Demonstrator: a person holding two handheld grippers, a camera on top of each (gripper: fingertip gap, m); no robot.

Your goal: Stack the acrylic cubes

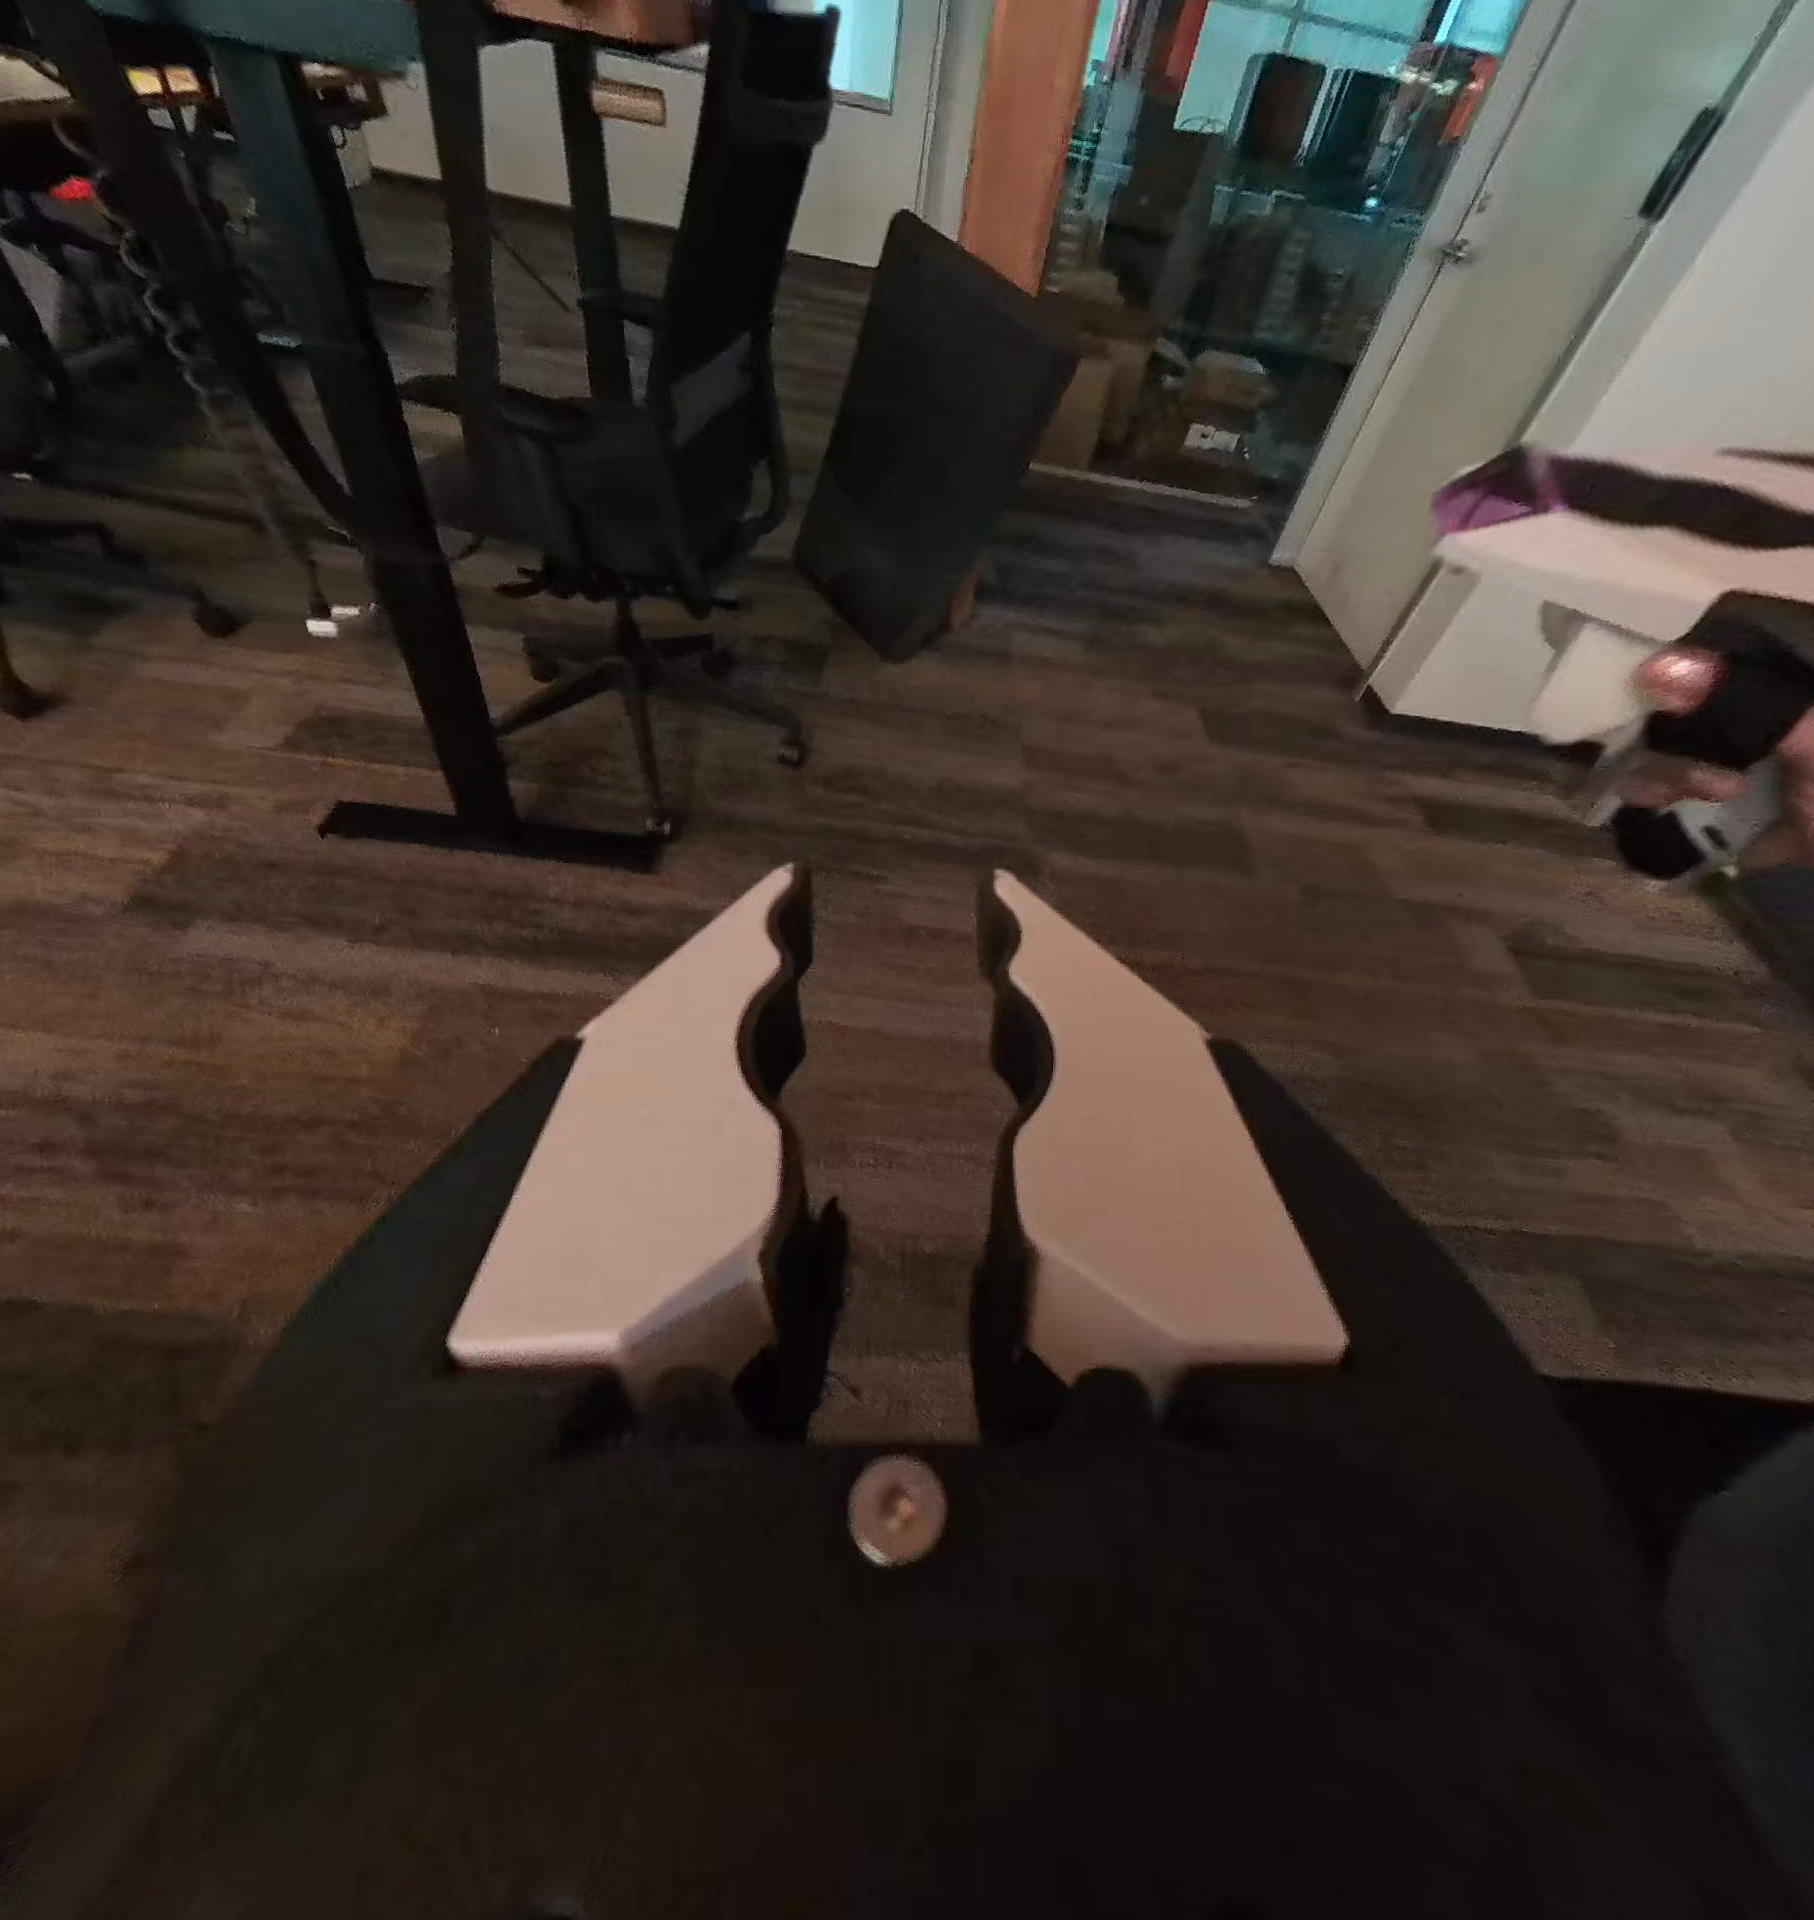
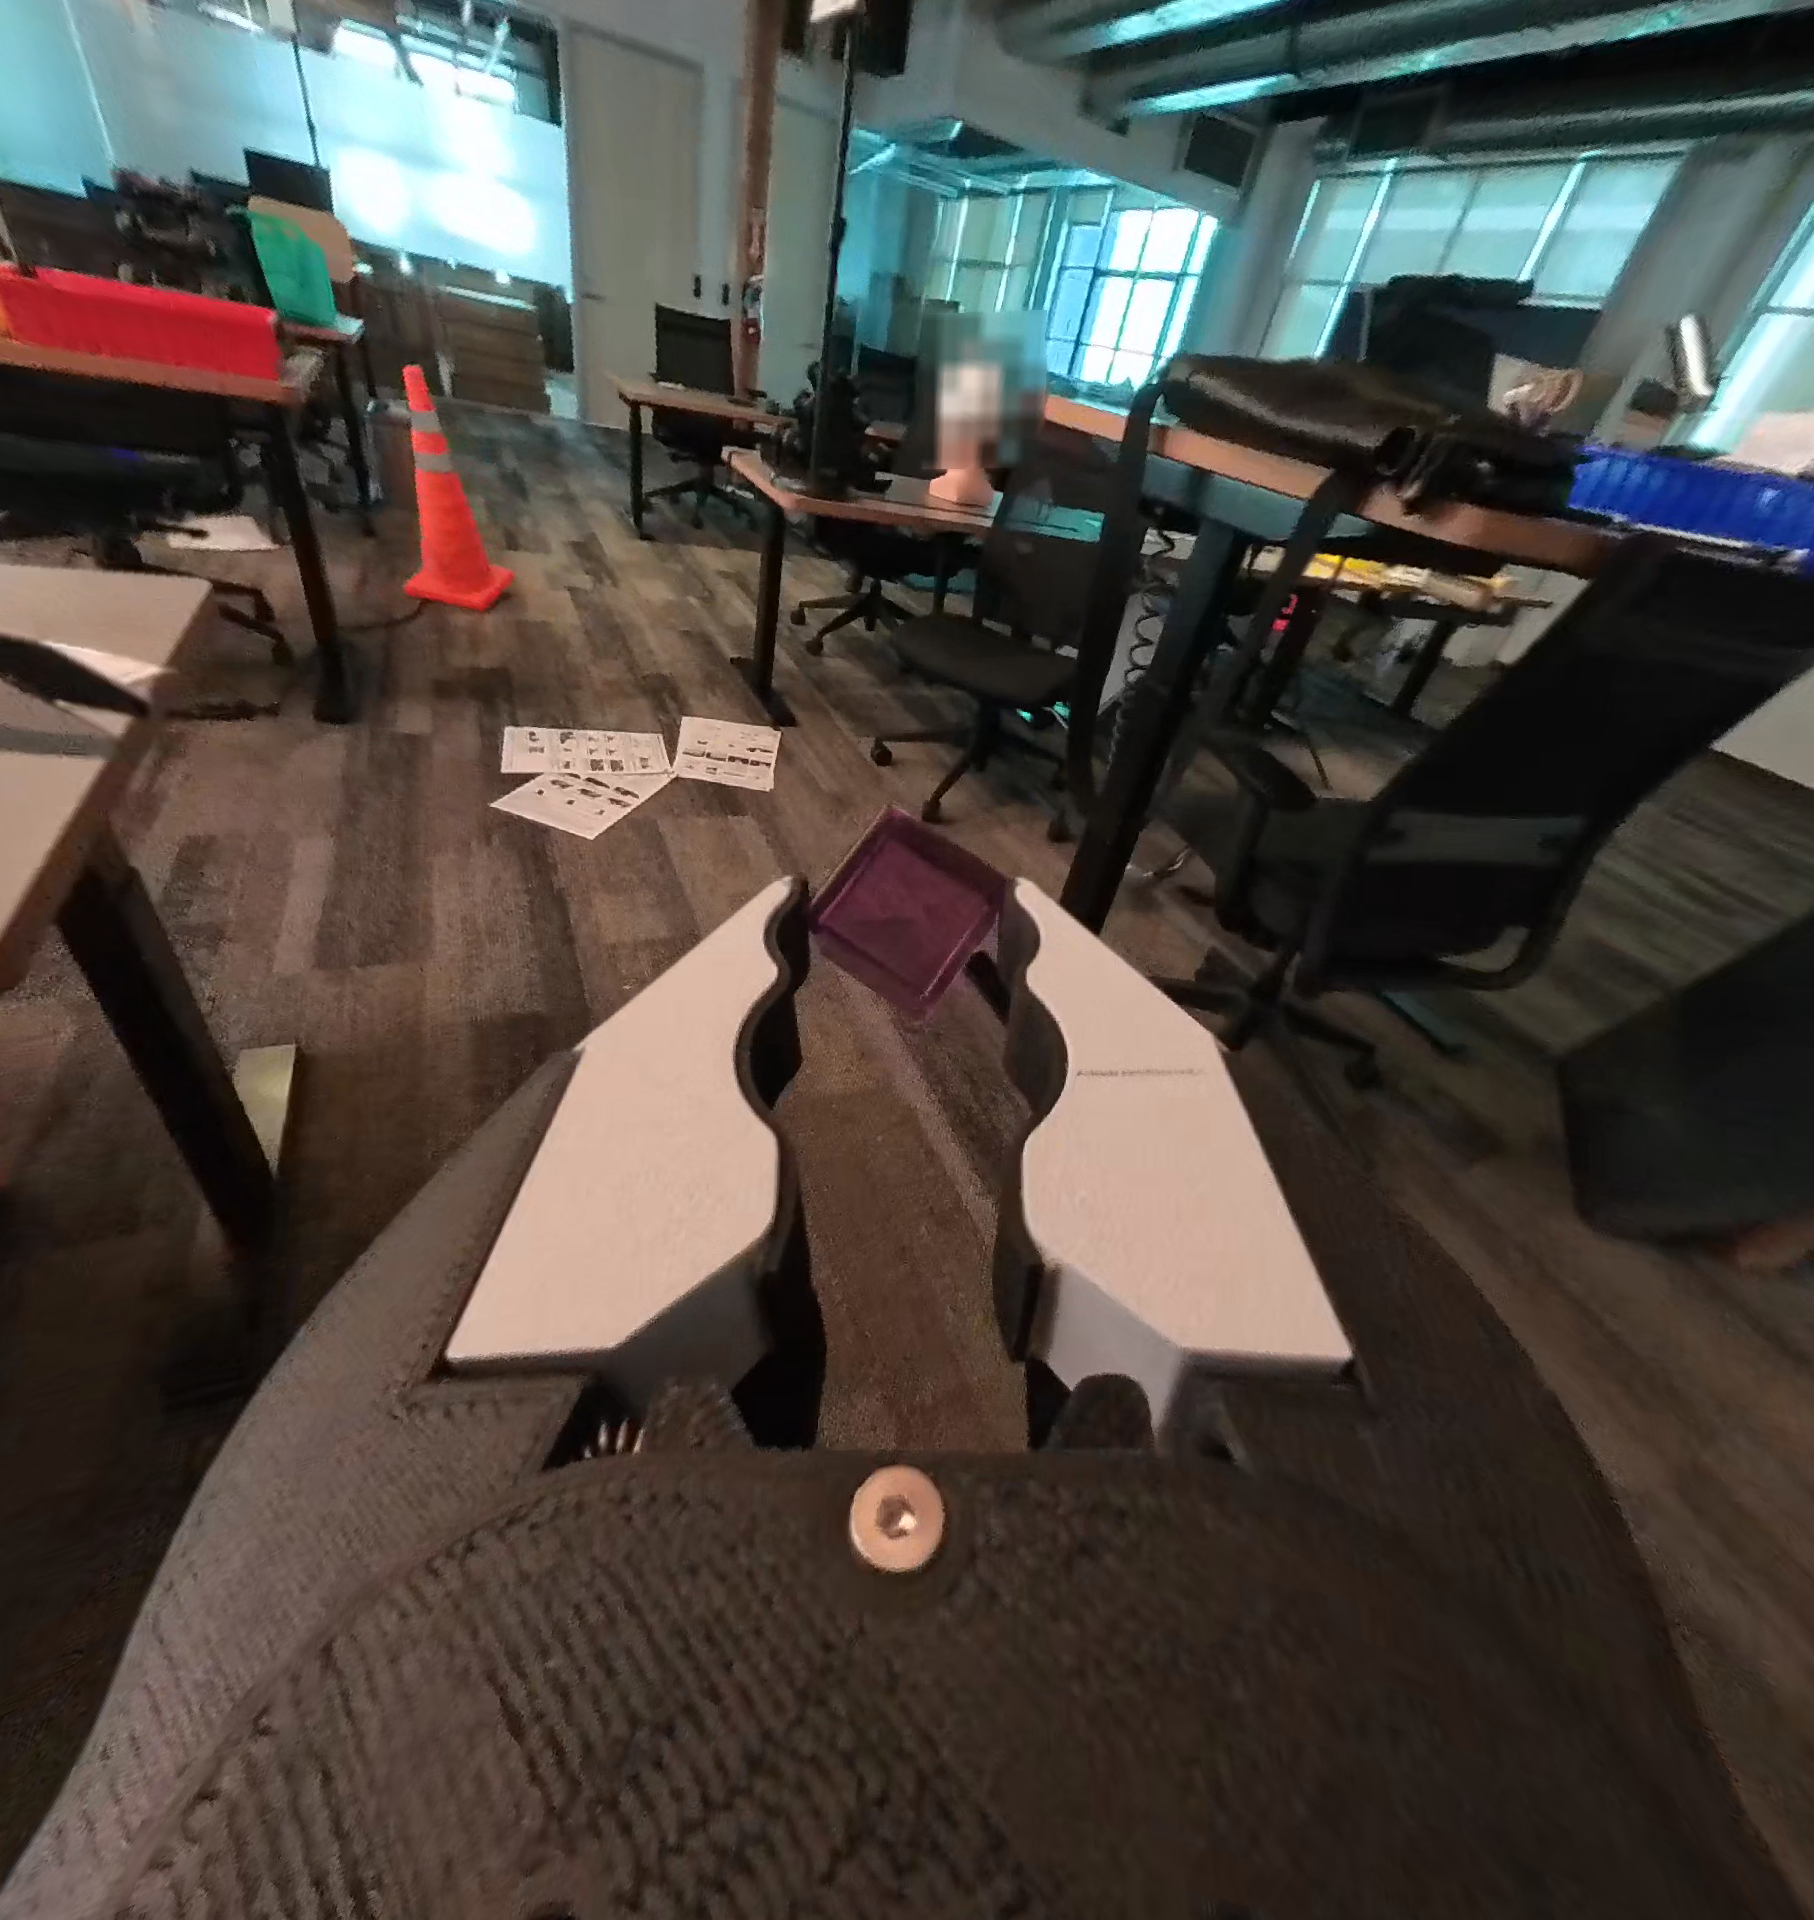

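Holding a purple square block (image 2: 908,920) at the tips of my right gripper (image 2: 905,914), both pads against its sides, block skewed with one corner hanging down over the carpet floor (image 2: 415,935). Left gripper (image 1: 892,904) partly open, nothing between the fingers, just floor below. Risk: grip sits only at the tips on a rotated block, so I judge a jolt could twist it out and drop it. Containers: red bin (image 2: 134,322) and blue bin (image 2: 1713,499) on desks well apart from me; contents can't be made out from here.
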